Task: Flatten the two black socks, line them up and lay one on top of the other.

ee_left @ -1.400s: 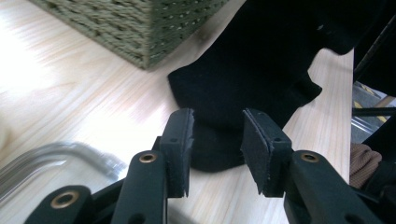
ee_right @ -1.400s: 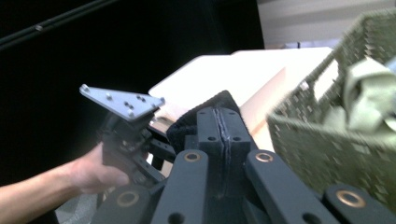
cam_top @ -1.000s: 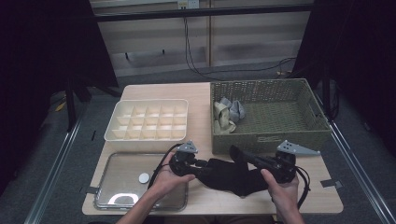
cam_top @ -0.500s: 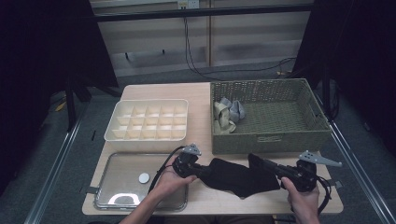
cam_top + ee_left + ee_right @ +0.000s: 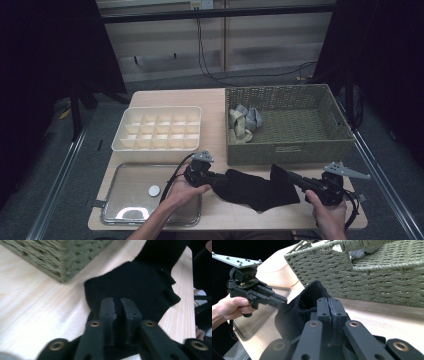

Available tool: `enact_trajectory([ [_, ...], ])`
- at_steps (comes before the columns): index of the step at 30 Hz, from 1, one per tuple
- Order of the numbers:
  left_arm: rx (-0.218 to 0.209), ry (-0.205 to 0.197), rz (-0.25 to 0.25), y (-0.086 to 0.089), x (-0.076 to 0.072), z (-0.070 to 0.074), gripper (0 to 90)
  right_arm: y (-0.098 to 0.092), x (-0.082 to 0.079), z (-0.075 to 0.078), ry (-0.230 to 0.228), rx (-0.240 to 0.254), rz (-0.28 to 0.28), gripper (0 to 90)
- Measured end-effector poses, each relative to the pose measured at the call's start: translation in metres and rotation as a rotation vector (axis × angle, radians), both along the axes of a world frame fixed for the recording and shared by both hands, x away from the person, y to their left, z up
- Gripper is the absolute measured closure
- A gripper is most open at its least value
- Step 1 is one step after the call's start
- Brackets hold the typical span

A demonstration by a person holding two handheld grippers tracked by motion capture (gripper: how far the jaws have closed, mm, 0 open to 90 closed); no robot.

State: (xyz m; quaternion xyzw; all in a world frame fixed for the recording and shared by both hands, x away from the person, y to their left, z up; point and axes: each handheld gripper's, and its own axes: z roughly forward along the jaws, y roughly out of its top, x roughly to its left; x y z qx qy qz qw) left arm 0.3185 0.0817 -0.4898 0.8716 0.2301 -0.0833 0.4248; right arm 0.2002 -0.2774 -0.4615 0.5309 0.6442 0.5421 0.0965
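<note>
At the near edge of the light wooden table (image 5: 215, 102), a black knitted cloth (image 5: 260, 187) is stretched flat between the two hand-held grippers, just in front of the basket. The right gripper (image 5: 292, 176), held in a hand (image 5: 327, 215) at the near right corner, is seen in its own view with both pads pressed flat together (image 5: 329, 306) on the ribbed edge of the cloth (image 5: 308, 300), so that edge is clamped tight. The left gripper (image 5: 216, 178), held by the other hand (image 5: 182, 190), meets the opposite end of the cloth. In the left gripper view a narrow gap is seen between the pads (image 5: 117, 308), with the cloth (image 5: 135, 282) lying under and between them; its jaws have just been easing apart after a squeeze, and whether the cloth is pinched there cannot be told.

Beside the left hand, a shiny rectangular metal tray (image 5: 125, 210) is set at the near left corner, with a small white round disc (image 5: 154, 190) lying in it. Behind the tray, a cream plastic organiser box (image 5: 157, 148) divided into many small compartments is placed. To its right, a large olive-green woven basket (image 5: 290, 150) is stood, with a few grey and beige rolled cloths (image 5: 244, 122) lying at its left end.
</note>
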Motion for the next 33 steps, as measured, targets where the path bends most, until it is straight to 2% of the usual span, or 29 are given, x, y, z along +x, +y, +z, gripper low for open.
enact_trajectory([
  [4, 0.003, -0.007, -0.007, -0.007, -0.002, -0.002, 68.3, -0.004, 0.002, -0.004, 0.011, 0.005, -0.008, 87.9],
  [5, 0.021, -0.005, -0.009, -0.007, -0.002, -0.003, 67.3, -0.005, 0.002, -0.005, 0.012, 0.000, -0.011, 87.9],
  [6, 0.020, -0.009, -0.004, -0.009, -0.002, -0.005, 66.5, -0.006, 0.002, -0.006, 0.017, -0.002, -0.013, 87.8],
  [7, 0.043, -0.015, -0.005, -0.010, -0.002, -0.006, 66.3, -0.006, 0.002, -0.006, 0.020, -0.002, -0.013, 87.9],
  [8, 0.046, -0.021, 0.014, -0.012, -0.004, -0.007, 66.3, -0.007, 0.001, -0.007, 0.021, -0.004, -0.013, 87.8],
  [9, 0.045, -0.020, 0.000, -0.011, -0.003, -0.008, 66.5, -0.008, 0.001, -0.007, 0.022, -0.002, -0.012, 87.8],
  [11, 0.053, -0.022, 0.008, -0.010, -0.002, -0.008, 70.6, -0.009, 0.001, -0.007, 0.022, -0.004, -0.016, 87.8],
  [13, 0.059, -0.016, 0.012, -0.008, 0.000, -0.009, 81.4, -0.009, 0.001, -0.008, 0.027, -0.001, -0.018, 87.8],
  [14, 0.048, -0.007, 0.021, -0.007, 0.002, -0.010, 86.2, -0.010, 0.001, -0.008, 0.028, -0.003, -0.019, 87.8],
  [15, 0.051, -0.010, 0.023, -0.006, 0.002, -0.010, 88.8, -0.010, 0.001, -0.008, 0.028, -0.005, -0.021, 87.8],
  [17, 0.052, -0.006, 0.025, -0.006, 0.002, -0.007, 89.5, -0.011, 0.001, -0.008, 0.026, -0.001, -0.026, 87.8],
  [19, 0.032, -0.023, 0.025, -0.005, 0.001, -0.003, 89.7, -0.013, 0.000, -0.006, 0.020, -0.001, -0.033, 87.9],
  [21, -0.003, -0.031, 0.031, -0.001, 0.000, 0.006, 89.7, -0.014, 0.000, -0.004, 0.013, -0.003, -0.036, 87.9],
  [26, -0.034, -0.060, 0.056, 0.020, -0.002, 0.022, 89.7, -0.011, -0.003, 0.001, 0.003, 0.006, -0.038, 87.9],
  [30, -0.046, -0.080, 0.079, 0.038, -0.006, 0.027, 89.7, -0.006, -0.005, 0.001, 0.004, -0.001, -0.017, 87.9],
  [33, -0.037, -0.068, 0.082, 0.043, -0.011, 0.023, 89.5, -0.003, -0.005, -0.001, 0.017, -0.013, -0.011, 87.8],
])
